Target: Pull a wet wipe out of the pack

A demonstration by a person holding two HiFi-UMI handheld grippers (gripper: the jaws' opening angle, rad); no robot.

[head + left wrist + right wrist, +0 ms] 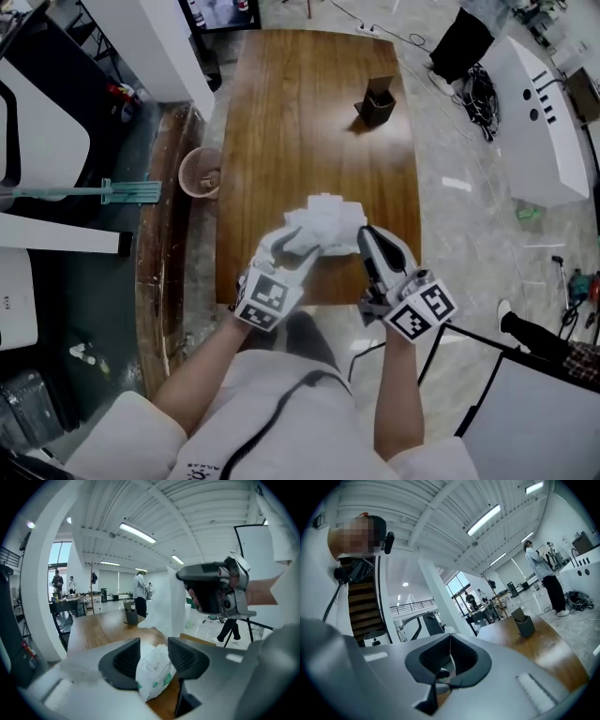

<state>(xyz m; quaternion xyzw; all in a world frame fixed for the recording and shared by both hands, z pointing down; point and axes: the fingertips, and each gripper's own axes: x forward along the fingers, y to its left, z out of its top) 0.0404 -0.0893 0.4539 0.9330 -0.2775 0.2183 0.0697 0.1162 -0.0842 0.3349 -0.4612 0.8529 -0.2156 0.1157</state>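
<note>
In the left gripper view a white wet wipe pack (153,671) with green print sits between the jaws of my left gripper (153,656), both pads pressed on its sides, held off the wooden table (98,625). A white wipe (163,604) stretches up from the pack to the tip of my right gripper (183,575), whose jaws are shut on it. In the head view the pack and wipe (323,220) form one white bunch over the table's near end, with my left gripper (292,249) on its left and my right gripper (364,236) on its right. The right gripper (449,638) view shows its jaws closed tight.
A dark holder (377,101) stands at the far end of the table (300,122). On the floor to the left are a wicker basket (200,172) and a white pillar. Cables and a white cabinet (544,112) lie to the right. People (139,592) stand far off.
</note>
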